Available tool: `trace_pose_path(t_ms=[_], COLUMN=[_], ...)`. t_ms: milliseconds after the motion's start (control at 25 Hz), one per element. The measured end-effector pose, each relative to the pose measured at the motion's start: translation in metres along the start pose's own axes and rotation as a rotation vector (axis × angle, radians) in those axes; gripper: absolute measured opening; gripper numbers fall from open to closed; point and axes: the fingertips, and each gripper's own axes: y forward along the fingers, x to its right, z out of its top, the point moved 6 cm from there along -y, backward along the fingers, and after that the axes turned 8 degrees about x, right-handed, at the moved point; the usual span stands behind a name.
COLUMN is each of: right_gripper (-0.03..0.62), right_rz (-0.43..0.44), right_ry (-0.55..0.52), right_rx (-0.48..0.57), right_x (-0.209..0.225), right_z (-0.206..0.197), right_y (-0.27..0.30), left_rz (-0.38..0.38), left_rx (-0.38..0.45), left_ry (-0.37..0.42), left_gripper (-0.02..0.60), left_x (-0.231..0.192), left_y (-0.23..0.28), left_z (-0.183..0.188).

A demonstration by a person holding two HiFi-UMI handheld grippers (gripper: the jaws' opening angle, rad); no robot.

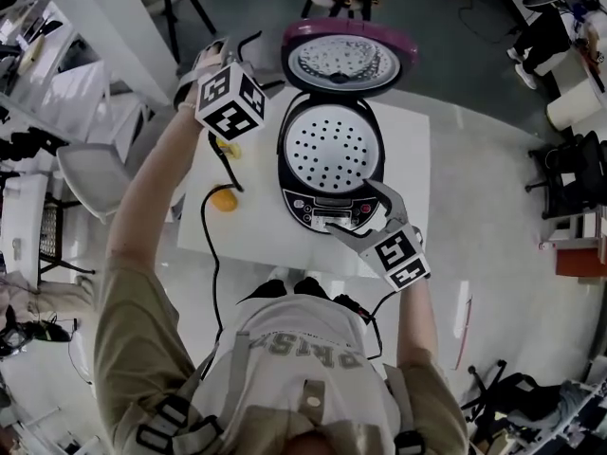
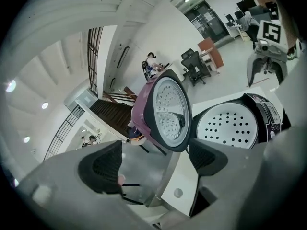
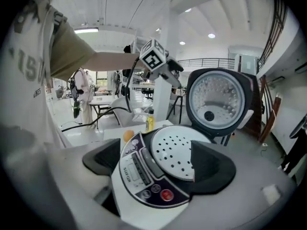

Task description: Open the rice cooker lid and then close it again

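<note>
The rice cooker [image 1: 327, 218] stands on the white table [image 1: 408, 150] with its purple lid [image 1: 349, 57] swung up and open. A white perforated tray [image 1: 330, 150] shows inside the body. My right gripper [image 1: 365, 214] is open at the cooker's front right, its jaws either side of the control panel [image 3: 144, 176]. My left gripper [image 1: 216, 55] is raised left of the open lid, open and holding nothing. In the left gripper view the lid's inner face [image 2: 168, 111] lies just beyond the open left gripper [image 2: 153, 162]. The right gripper view shows the lid [image 3: 218, 102] upright behind the tray [image 3: 177, 152].
A small orange thing [image 1: 224, 200] and a yellow bottle [image 1: 228, 145] sit on the table's left part. A black cable [image 1: 211, 245] runs off the table's front left. A white chair [image 1: 90, 173] stands to the left, and office chairs [image 1: 569, 173] stand to the right.
</note>
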Motion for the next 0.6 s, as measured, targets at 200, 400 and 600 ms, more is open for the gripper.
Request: trace_pose_path(t_ms=[200, 400, 600], right_gripper=[0.448, 0.446, 0.447], right_rz=[-0.087, -0.124, -0.122], right_ry=[-0.17, -0.326, -0.456], right_rx=[-0.015, -0.02, -0.03], right_x=[0.065, 0.114, 0.143], right_z=[0.038, 0.083, 0.122], right_y=[-0.023, -0.03, -0.032], left_rz=[-0.009, -0.032, -0.043], left_rx=[0.0, 0.002, 0.011], left_ry=[0.013, 0.036, 0.048], left_gripper=[0.451, 0.453, 0.451], left_x=[-0.008, -0.016, -0.025], left_y=[-0.006, -0.005, 0.0], left_z=[0.017, 0.037, 0.054])
